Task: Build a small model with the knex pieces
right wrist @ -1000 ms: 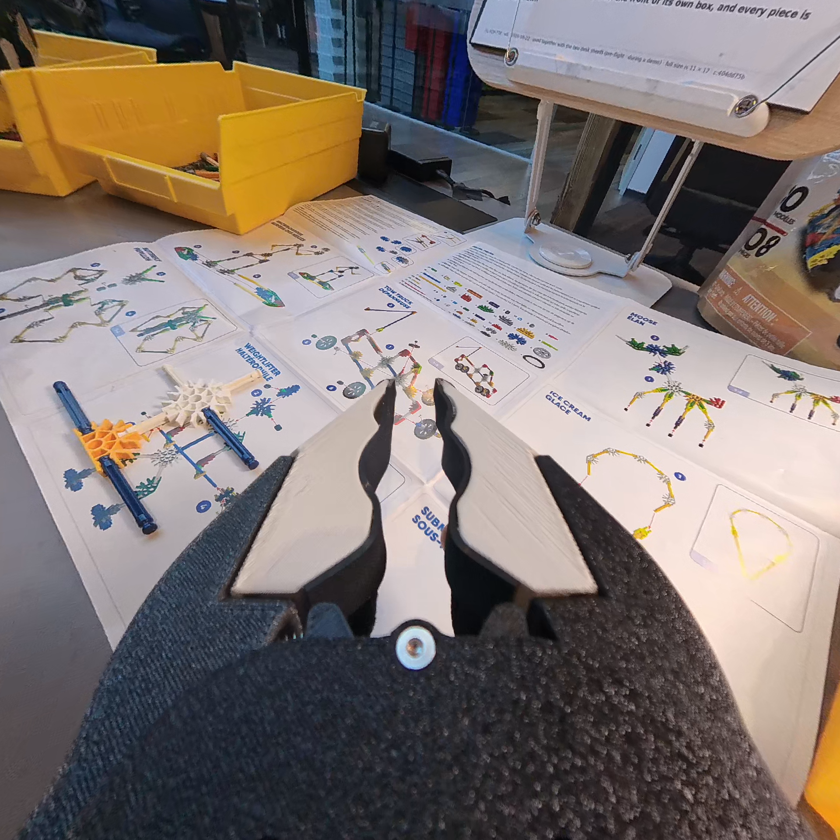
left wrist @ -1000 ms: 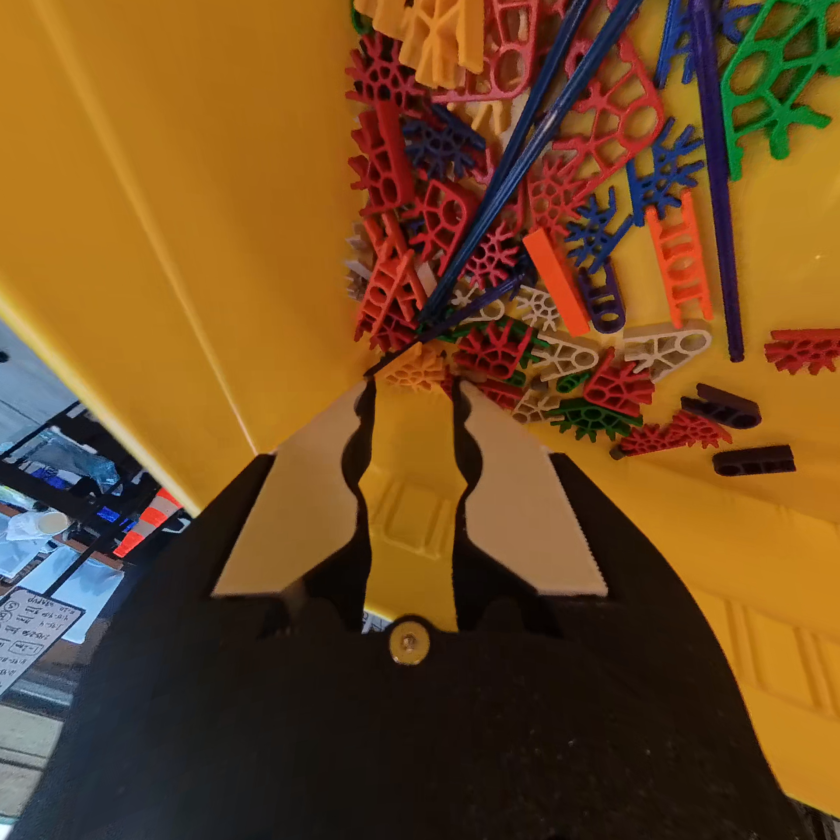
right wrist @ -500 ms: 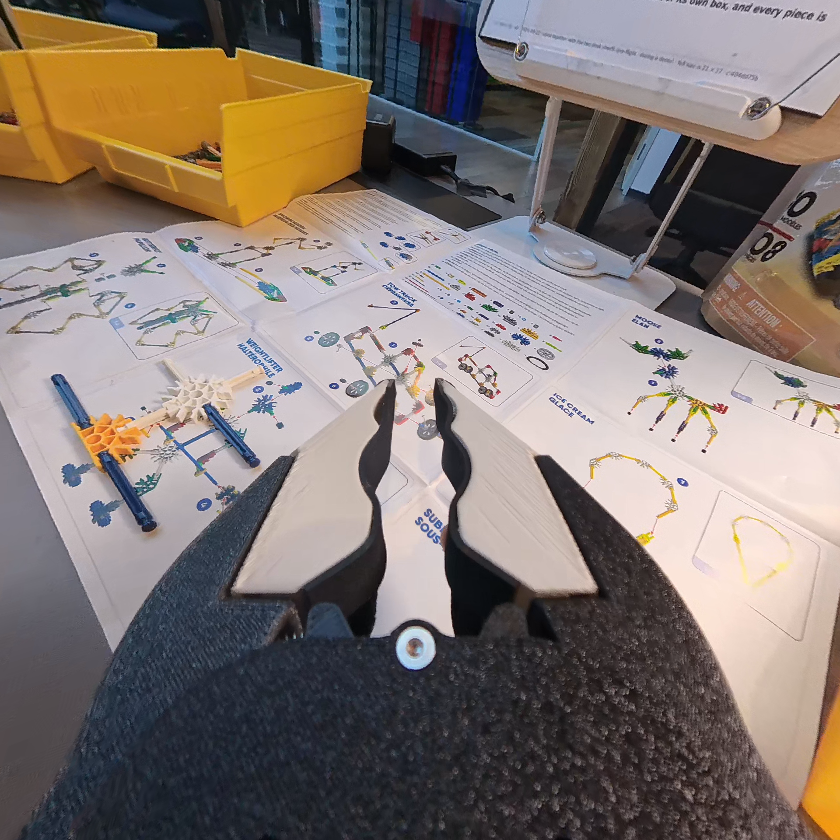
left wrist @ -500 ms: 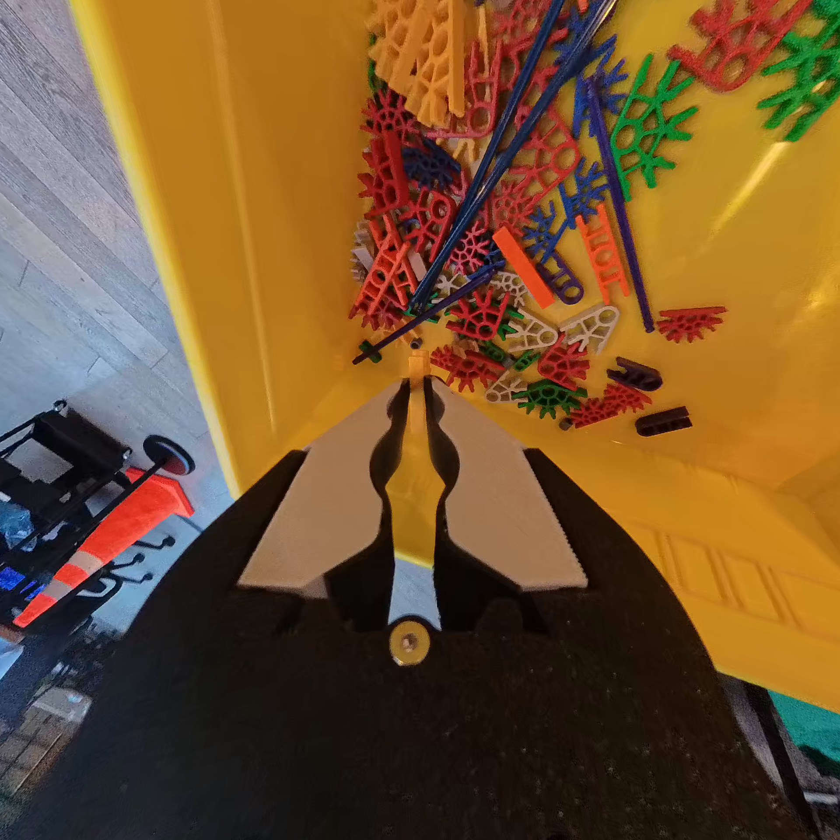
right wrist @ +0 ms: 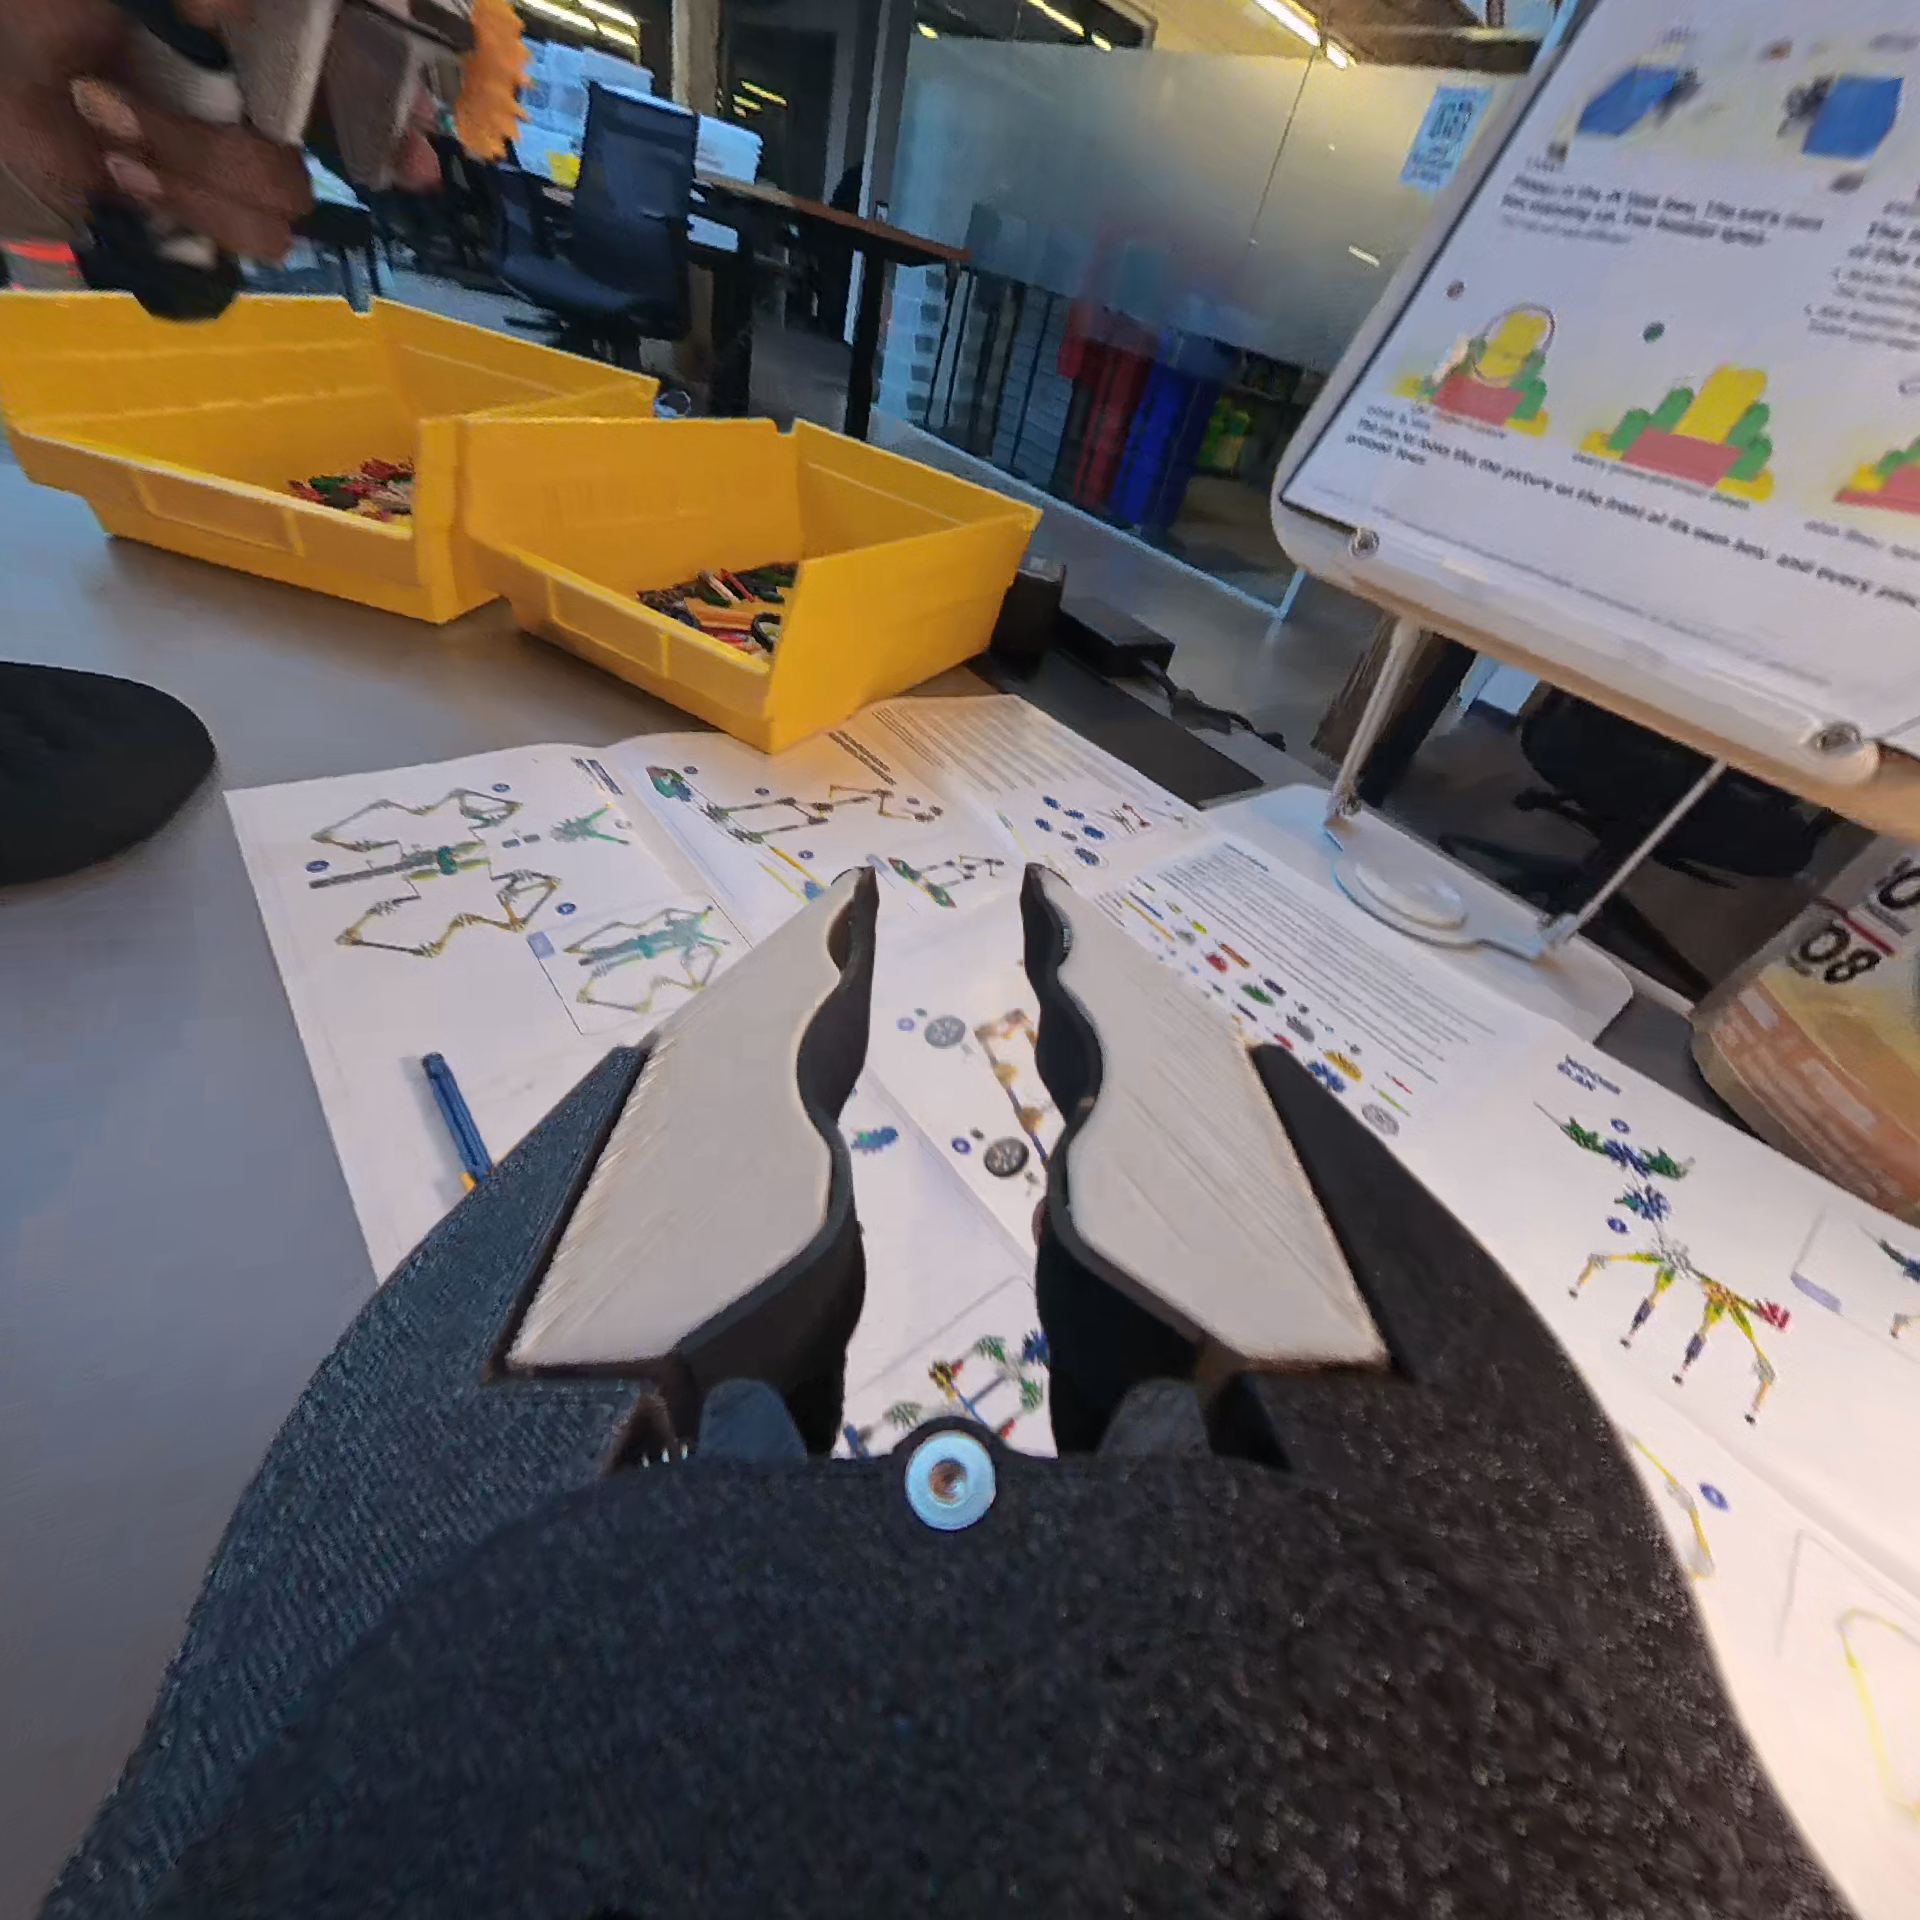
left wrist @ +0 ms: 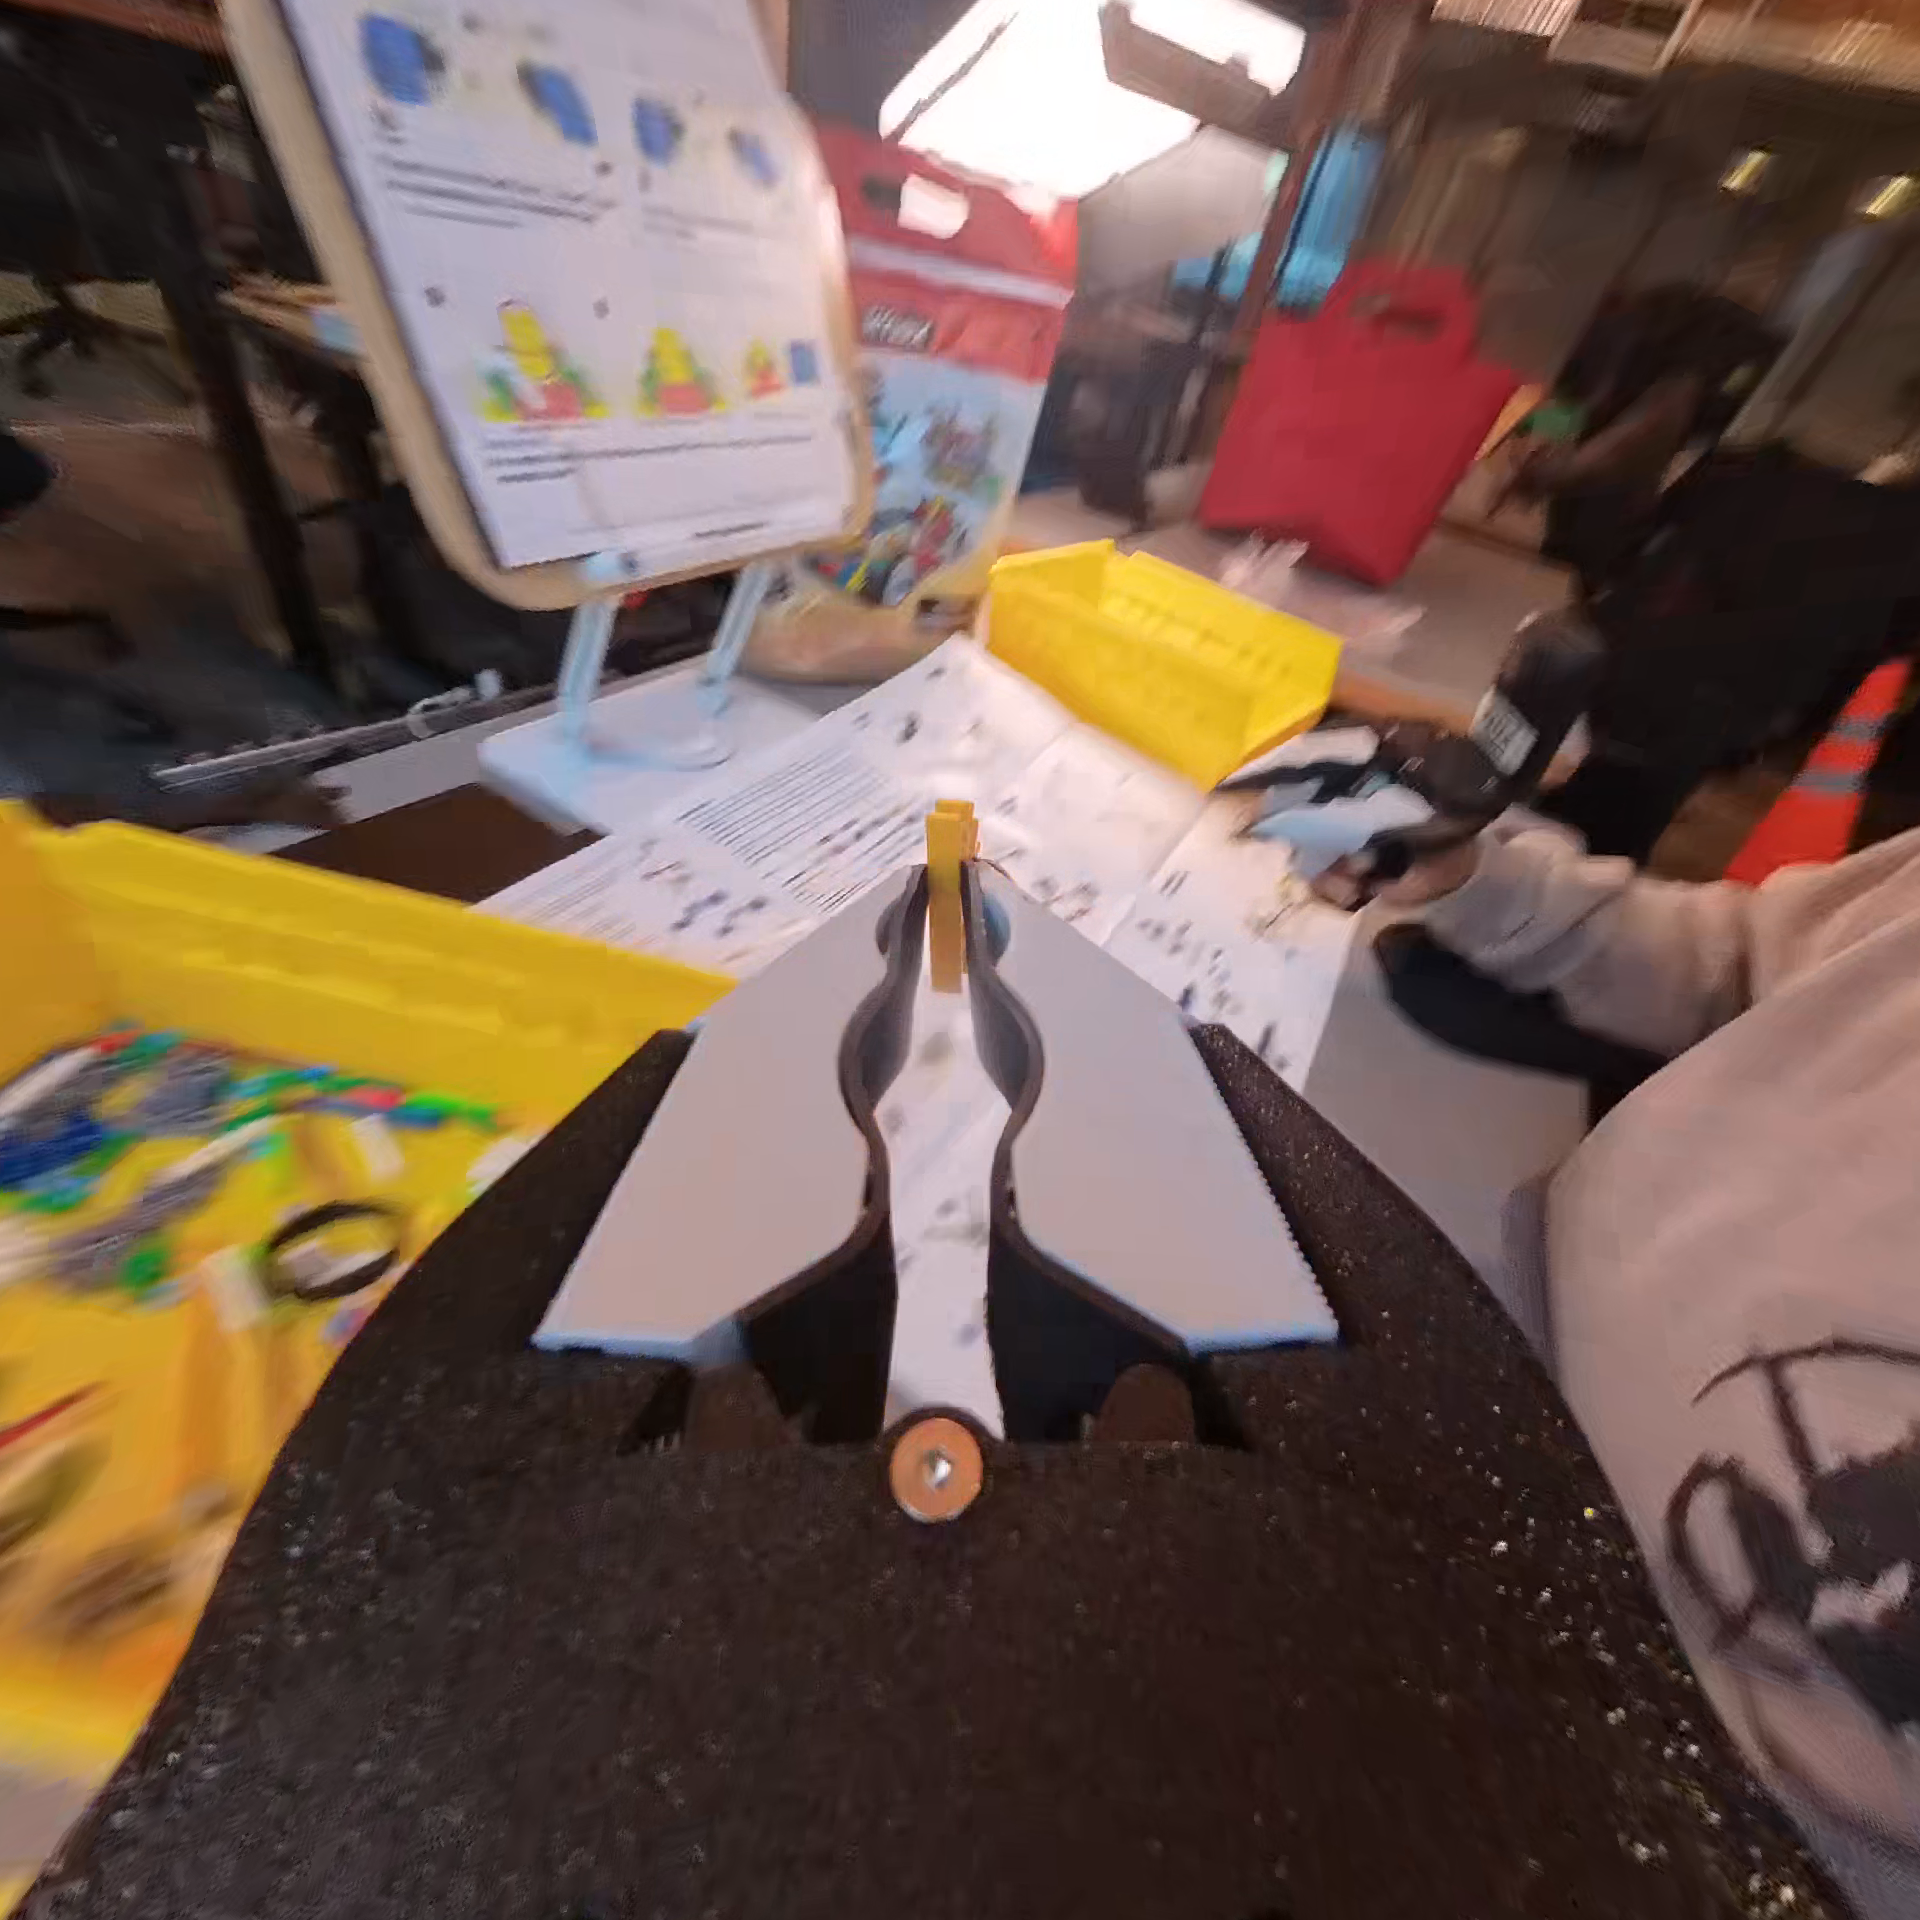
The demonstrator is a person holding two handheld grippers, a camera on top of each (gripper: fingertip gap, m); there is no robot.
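My left gripper (left wrist: 948, 883) is shut on a small yellow-orange connector piece (left wrist: 950, 906), held edge-on in the air above a white instruction sheet (left wrist: 1049, 769). The same orange piece (right wrist: 488, 73) shows blurred at the top left of the right wrist view, beside the hand holding that gripper. My right gripper (right wrist: 948, 891) is open and empty, low over the instruction sheet (right wrist: 436, 935). A blue rod (right wrist: 455, 1117) lies on the sheet by its left finger, the rest hidden under the gripper. The right gripper also shows in the left wrist view (left wrist: 1340, 821), in a hand.
Two yellow bins (right wrist: 260, 520) (right wrist: 883, 613) with loose coloured pieces stand at the back left; the nearer shows blurred in the left wrist view (left wrist: 343, 956). A third yellow bin (left wrist: 1153, 665) stands far right. A picture board on a white stand (right wrist: 1475, 914), a jar (right wrist: 1829, 1049) and a black round pad (right wrist: 83, 769). Across from one pair of fingers to the other is roughly 30 cm. The blue rod (right wrist: 455, 1117) sits 15 cm or so from the ends of my right fingers.
My left gripper closed on the orange connector in the bin, lifted it out and swung toward the sheet. My right gripper opened slightly wider and shifted over the small rod assembly, now mostly hidden.
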